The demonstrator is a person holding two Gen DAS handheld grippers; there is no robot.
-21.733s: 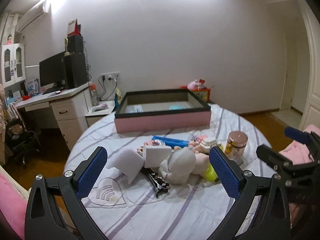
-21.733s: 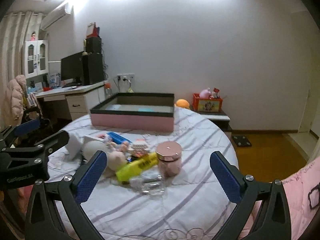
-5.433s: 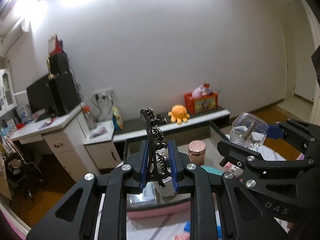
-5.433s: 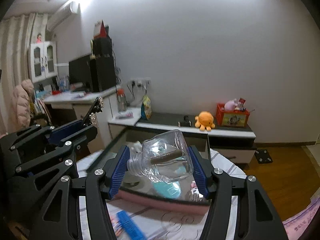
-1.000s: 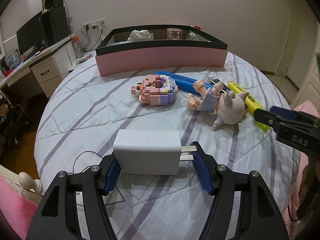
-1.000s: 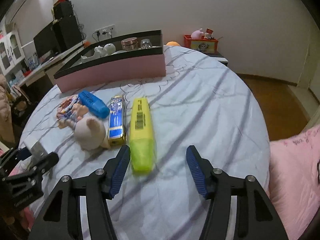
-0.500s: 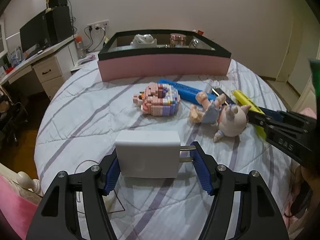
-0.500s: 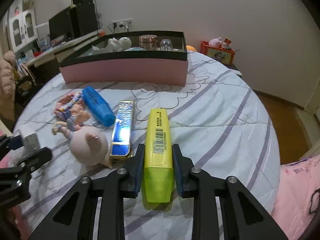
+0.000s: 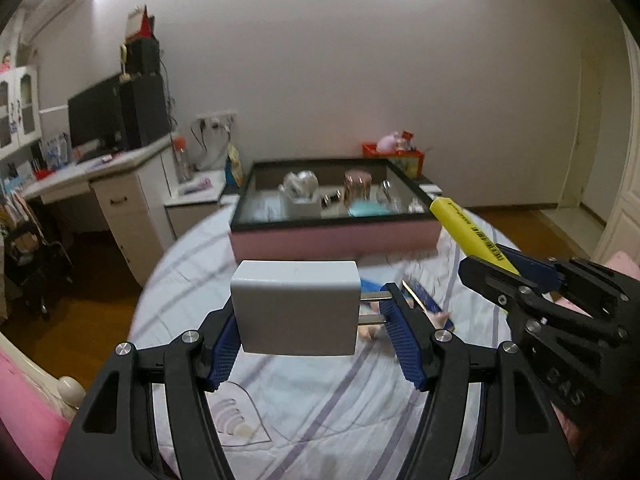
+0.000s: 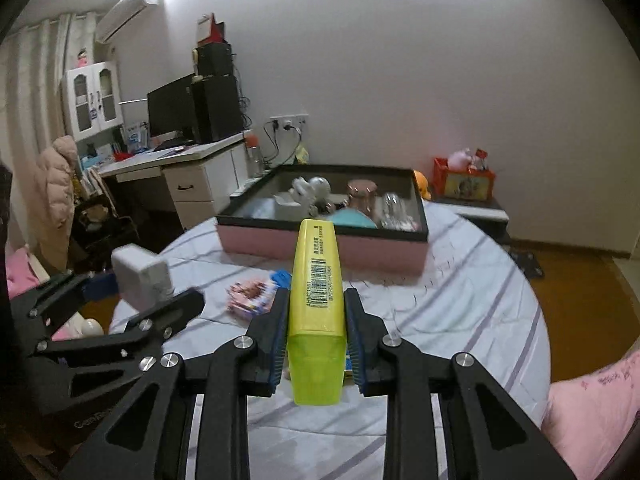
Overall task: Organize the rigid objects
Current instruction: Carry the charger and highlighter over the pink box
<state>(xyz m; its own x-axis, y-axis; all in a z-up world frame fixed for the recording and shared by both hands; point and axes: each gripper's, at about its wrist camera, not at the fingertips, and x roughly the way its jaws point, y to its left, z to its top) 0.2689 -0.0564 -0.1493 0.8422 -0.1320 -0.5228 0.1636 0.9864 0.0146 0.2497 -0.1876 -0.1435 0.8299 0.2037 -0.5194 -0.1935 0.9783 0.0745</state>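
My left gripper [image 9: 310, 330] is shut on a white plug charger [image 9: 296, 306], held above the bed; it also shows in the right wrist view [image 10: 140, 276]. My right gripper [image 10: 316, 320] is shut on a yellow highlighter [image 10: 318, 300], lifted off the bed; the highlighter also shows in the left wrist view [image 9: 472, 234]. The pink box with a black rim [image 9: 336, 236] [image 10: 384, 248] stands at the far side of the bed and holds a white figure, a pink-lidded jar, a glass bottle and a teal item.
A block toy [image 10: 252, 296] and a blue tube [image 10: 280, 278] lie on the striped bedsheet [image 9: 320, 400]. A desk with a monitor [image 10: 172, 108] stands to the left. A red toy box [image 10: 464, 182] sits on a low shelf behind the bed.
Both grippers have risen from the bed with their objects and now point toward the pink box. The highlighter and charger are off the sheet.
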